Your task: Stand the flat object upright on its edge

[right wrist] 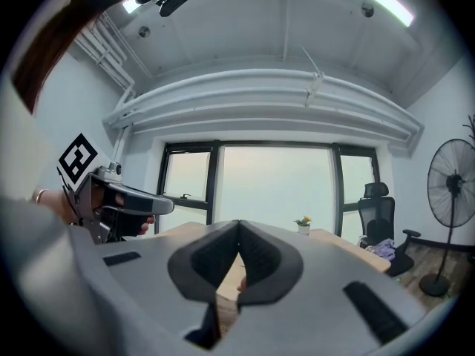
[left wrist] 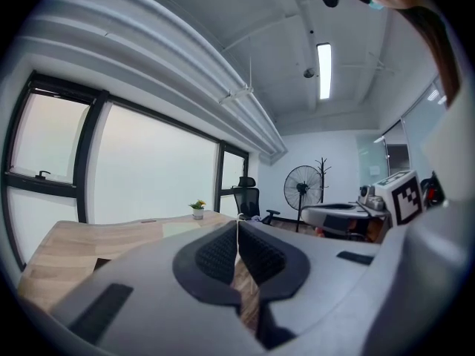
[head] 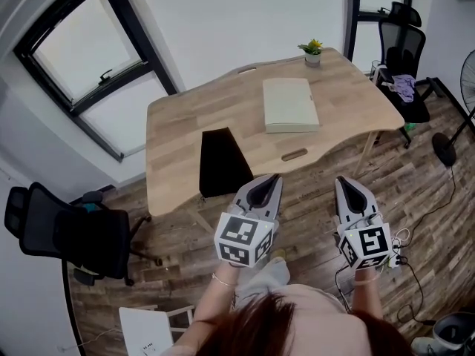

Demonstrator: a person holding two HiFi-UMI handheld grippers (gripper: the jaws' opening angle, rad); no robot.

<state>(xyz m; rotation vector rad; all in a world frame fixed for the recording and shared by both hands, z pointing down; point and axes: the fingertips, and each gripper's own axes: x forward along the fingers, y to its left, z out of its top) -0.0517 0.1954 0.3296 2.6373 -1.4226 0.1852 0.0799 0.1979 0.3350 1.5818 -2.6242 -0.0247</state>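
A flat pale cream book-like object lies on the wooden table, toward its far right. In the left gripper view it shows as a pale patch on the tabletop. My left gripper is shut and empty, held in front of the table's near edge. My right gripper is shut and empty too, just off the table's front right. Both stand well short of the flat object. The shut tips show in the left gripper view and the right gripper view.
A small potted plant stands at the table's far edge. The table has a dark cut-out at its near left. Black office chairs stand at left and far right. A floor fan and cables are at the right.
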